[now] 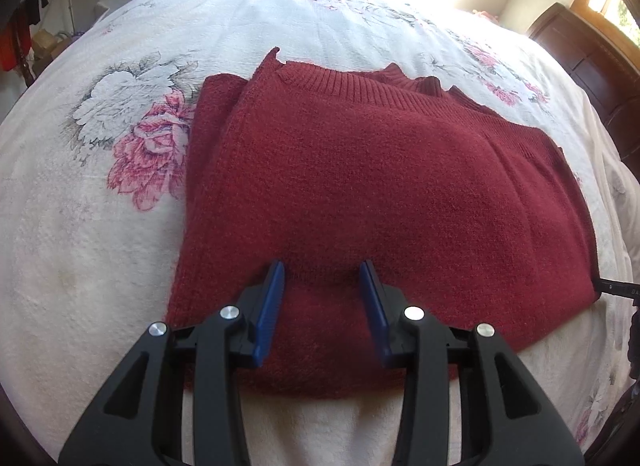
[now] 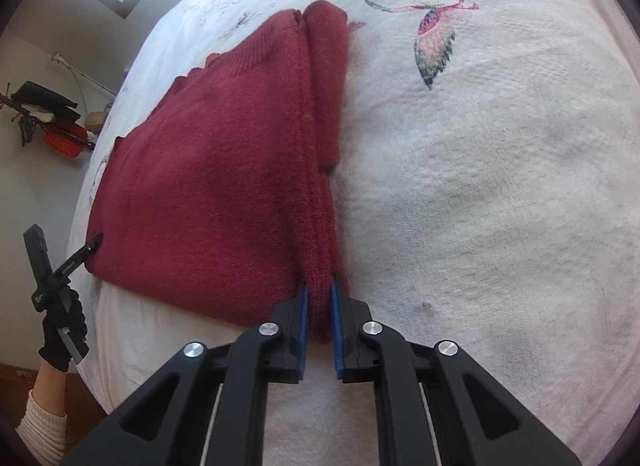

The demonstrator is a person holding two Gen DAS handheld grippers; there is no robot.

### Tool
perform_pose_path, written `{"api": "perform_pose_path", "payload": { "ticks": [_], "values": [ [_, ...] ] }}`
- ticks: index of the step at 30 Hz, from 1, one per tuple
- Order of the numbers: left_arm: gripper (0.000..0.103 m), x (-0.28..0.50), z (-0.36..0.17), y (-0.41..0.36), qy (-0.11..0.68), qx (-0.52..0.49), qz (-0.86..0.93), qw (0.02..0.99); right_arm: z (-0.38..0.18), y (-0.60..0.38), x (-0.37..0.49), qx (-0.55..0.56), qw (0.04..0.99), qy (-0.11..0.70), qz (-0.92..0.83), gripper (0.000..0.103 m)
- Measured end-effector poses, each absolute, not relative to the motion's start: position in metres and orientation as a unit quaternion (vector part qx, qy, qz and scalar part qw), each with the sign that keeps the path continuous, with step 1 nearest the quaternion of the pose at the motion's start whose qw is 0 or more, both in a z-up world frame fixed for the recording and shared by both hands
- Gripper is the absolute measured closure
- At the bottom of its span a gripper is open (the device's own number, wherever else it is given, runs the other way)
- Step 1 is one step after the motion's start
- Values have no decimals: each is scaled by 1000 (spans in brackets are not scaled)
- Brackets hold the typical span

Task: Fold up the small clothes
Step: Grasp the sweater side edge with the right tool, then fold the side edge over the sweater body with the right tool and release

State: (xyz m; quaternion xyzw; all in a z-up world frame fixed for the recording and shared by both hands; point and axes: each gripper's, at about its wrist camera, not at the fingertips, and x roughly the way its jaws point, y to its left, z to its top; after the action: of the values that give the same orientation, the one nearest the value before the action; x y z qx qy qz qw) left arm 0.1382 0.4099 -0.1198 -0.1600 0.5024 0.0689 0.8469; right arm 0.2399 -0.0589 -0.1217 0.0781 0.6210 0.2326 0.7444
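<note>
Right gripper (image 2: pixel 319 290) jaws nearly closed, pinching the near corner of the red sweater (image 2: pixel 208 169) along its folded side edge. Left gripper (image 1: pixel 322 274) jaws spread open, resting over the near hem at 6 o'clock, holding nothing. Sweater lies flat mid-bed, already folded to a rough rectangle, ribbed collar at 12 o'clock, a rolled sleeve along one side. Fuzzy knit, soft, limp, moderately thick; judged light but prone to sag and to layers slipping apart. Best grasp: near corners, all layers together. Bedspread (image 2: pixel 500 185) beneath is white, quilted, floral-printed, yielding.
</note>
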Motion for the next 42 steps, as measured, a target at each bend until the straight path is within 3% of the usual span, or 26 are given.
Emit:
{"api": "perform_pose_path", "payload": {
  "ticks": [3, 7, 8, 20, 22, 28, 42],
  "values": [
    [64, 140, -112, 410, 502, -175, 78, 843, -109, -61, 242, 94, 742, 619, 239, 83],
    [62, 150, -85, 397, 473, -185, 60, 859, -80, -67, 255, 127, 758, 589, 248, 54],
    [62, 155, -80, 393, 468, -185, 53, 862, -78, -67, 261, 132, 758, 589, 246, 53],
    [60, 204, -110, 381, 503, -205, 55, 838, -121, -61, 309, 188, 716, 632, 227, 54],
    [60, 205, -116, 385, 505, -211, 55, 835, -129, -59, 311, 200, 709, 635, 232, 66],
    [58, 205, -124, 389, 509, -210, 45, 834, -130, -55, 308, 193, 718, 627, 233, 79],
    [58, 207, -130, 388, 508, -207, 38, 835, -141, -54, 305, 188, 725, 628, 212, 81]
  ]
}}
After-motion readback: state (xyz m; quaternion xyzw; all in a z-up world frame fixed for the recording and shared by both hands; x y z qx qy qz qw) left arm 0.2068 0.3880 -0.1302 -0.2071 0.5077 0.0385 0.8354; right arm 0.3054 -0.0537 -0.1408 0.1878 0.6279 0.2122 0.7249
